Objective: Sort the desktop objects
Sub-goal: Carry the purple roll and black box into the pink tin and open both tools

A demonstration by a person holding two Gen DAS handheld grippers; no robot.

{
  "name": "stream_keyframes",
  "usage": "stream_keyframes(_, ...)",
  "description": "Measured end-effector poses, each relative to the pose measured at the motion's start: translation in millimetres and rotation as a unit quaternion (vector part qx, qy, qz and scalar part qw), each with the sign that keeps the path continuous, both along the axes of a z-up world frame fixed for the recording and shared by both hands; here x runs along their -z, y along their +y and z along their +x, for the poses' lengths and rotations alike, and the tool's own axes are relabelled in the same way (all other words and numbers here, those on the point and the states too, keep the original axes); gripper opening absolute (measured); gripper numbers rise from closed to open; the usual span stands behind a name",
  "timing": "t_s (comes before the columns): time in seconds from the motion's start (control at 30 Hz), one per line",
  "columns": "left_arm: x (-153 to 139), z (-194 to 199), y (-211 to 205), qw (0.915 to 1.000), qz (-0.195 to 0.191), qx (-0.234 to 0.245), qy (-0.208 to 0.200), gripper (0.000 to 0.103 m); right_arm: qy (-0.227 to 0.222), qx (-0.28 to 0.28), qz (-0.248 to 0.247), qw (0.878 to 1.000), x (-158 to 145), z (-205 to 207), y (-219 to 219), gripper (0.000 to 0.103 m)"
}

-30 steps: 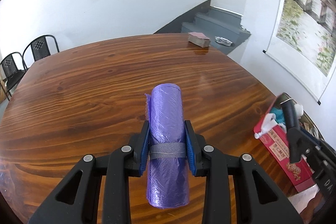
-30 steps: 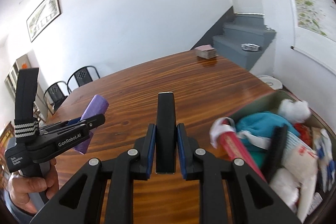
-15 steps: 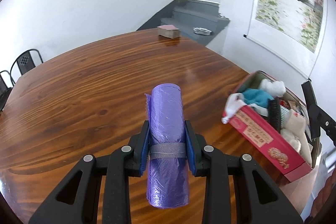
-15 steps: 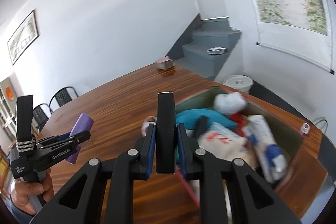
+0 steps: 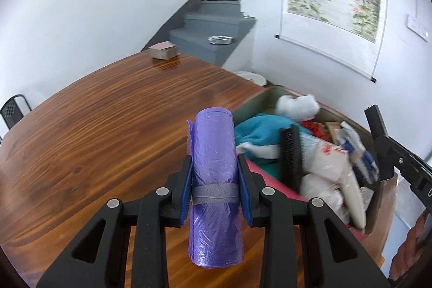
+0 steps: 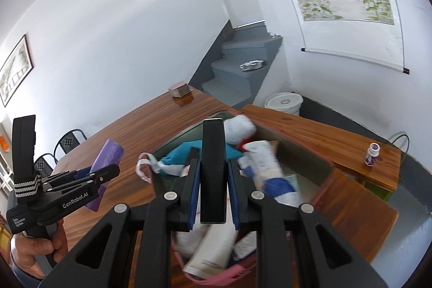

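Left wrist view: a purple bag roll (image 5: 216, 180) is pinched by the left gripper (image 5: 215, 188), the box (image 5: 378, 209) to its right. A black block (image 6: 213, 174), possibly a case, is clamped by the right gripper (image 6: 213, 195) above that box.

On my left gripper (image 5: 214, 186) I note matte black plastic arms with triangular cut-outs, four silver screws and blue pads (image 5: 185, 193). My right gripper (image 6: 212, 192) matches. Its view shows white "GenRobot.AI" lettering, a black-and-white striped strap (image 6: 25, 186) and a bare-skinned left hand (image 6: 29, 251).

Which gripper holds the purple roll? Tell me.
The left gripper: it clamps the purple bag roll, while the right gripper grips a black bar over the box.
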State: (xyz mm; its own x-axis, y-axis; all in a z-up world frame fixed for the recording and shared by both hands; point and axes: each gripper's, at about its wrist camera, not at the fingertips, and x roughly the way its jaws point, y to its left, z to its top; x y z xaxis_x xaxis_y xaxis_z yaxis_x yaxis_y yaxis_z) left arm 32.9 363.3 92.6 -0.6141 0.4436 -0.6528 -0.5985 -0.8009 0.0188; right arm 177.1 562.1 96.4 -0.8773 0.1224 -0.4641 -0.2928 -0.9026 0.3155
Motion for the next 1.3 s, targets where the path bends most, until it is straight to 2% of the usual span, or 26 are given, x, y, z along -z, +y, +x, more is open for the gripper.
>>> stream_keyframes(0.3,2.6,4.1,41.6,0.9971,0.026,0.056,-0.046,0.033,-0.002,0.009,-0.005,1.000,4.2,10.9,14.6,0.022)
stream_keyframes(0.63,5.3,-1.8,70.4,0.9913,0.051,0.090,-0.081,0.033,-0.011,-0.005,-0.011,1.000,10.3,5.1,18.9,0.022)
stream_keyframes(0.83,15.7,-8.4,83.5,0.9897,0.047,0.094,-0.097,0.033,-0.018,-0.015,-0.016,1.000,16.0,2.7,19.3,0.022)
stream_keyframes(0.97,17.3,-14.2,80.4,0.9880,0.066,0.086,-0.110,0.040,-0.022,-0.017,-0.007,1.000,15.6,0.1,17.5,0.022)
stream_keyframes(1.3,13.9,-15.6,72.1,0.9877,0.072,0.087,-0.108,0.040,-0.044,-0.030,0.004,0.999,16.1,-10.3,11.0,0.023)
